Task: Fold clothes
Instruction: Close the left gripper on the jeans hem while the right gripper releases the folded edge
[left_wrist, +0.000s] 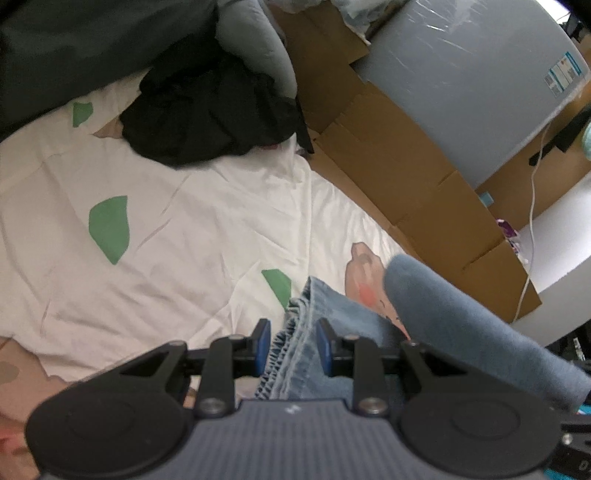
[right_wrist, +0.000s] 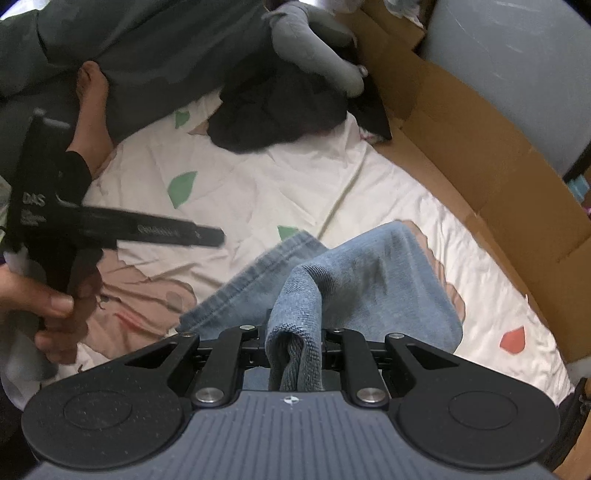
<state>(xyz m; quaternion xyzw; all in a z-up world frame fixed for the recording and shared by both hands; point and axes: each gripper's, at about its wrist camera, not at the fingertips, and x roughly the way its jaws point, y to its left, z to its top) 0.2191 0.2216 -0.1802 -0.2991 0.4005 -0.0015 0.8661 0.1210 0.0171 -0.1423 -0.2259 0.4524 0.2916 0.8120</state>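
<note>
My left gripper (left_wrist: 291, 345) has black linkage arms, silver screws, blue pads (left_wrist: 263, 343) and a ribbed grey body. At nine o'clock in the right view, white lettering marks it beside my black cuff (right_wrist: 75, 170).

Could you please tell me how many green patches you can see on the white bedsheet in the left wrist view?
3: one near the black clothes, one mid-sheet, one beside the jeans. Others may be hidden.

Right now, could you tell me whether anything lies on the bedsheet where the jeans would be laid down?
Nothing visible: the bedsheet ahead of the jeans is bare; the black garment lies beyond, at the far end.
</note>
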